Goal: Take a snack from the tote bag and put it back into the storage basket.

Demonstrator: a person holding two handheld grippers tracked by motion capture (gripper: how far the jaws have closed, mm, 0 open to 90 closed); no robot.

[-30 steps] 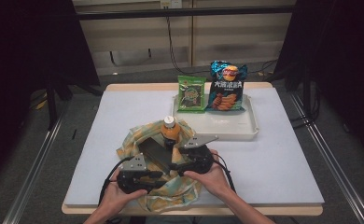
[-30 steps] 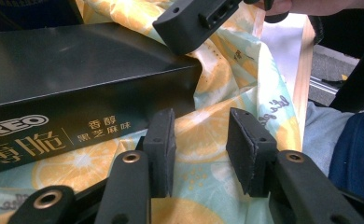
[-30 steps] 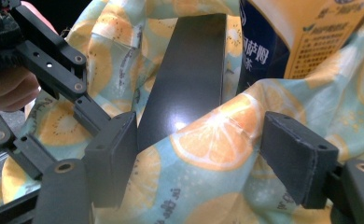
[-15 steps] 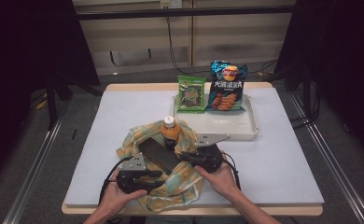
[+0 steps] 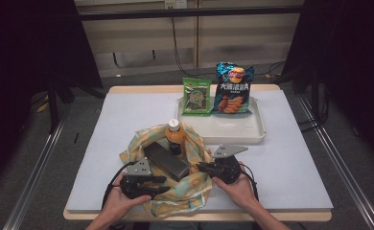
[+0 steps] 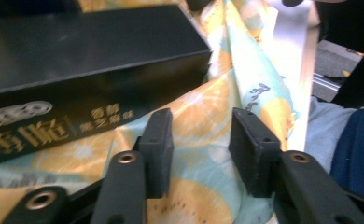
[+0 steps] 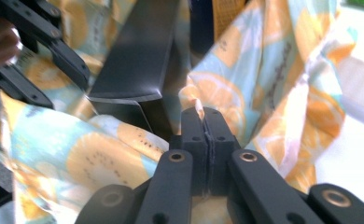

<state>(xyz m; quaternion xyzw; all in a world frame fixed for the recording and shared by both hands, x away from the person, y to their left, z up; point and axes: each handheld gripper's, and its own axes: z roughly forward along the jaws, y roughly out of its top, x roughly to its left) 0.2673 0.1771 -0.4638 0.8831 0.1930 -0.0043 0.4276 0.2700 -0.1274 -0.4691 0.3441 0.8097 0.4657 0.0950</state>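
A pale grey bench (image 5: 127, 120) is sitting in a dim room, its left half and far right side lying bare, with dark floor showing past every edge. A white tray (image 5: 233, 132) is resting toward the far edge, right of centre, holding two snack bags standing upright side by side: a small green packet (image 5: 196, 96) and a taller blue crisp bag (image 5: 233, 88) bearing a round red and yellow logo and white characters too small to read.

Near the front edge, a fruit-print cloth bag (image 5: 185, 191) in pale blue and orange is lying open, just short of the tray. Inside it a long black box (image 5: 166, 160) is lying flat and slanted, with an orange drink bottle (image 5: 174, 136) standing upright at its far end. In the left gripper view the box's side is showing gold characters and a blurred pale logo; they cannot be read surely.

The left claw (image 6: 199, 144) is hovering over the bag's near left rim, its two black pads standing apart with printed cloth showing between them and the box just beyond. The right claw (image 7: 207, 140) is pressing together on a fold of the bag's cloth at the right rim, with the box's end just ahead of it. Both hands are coming in over the front edge.
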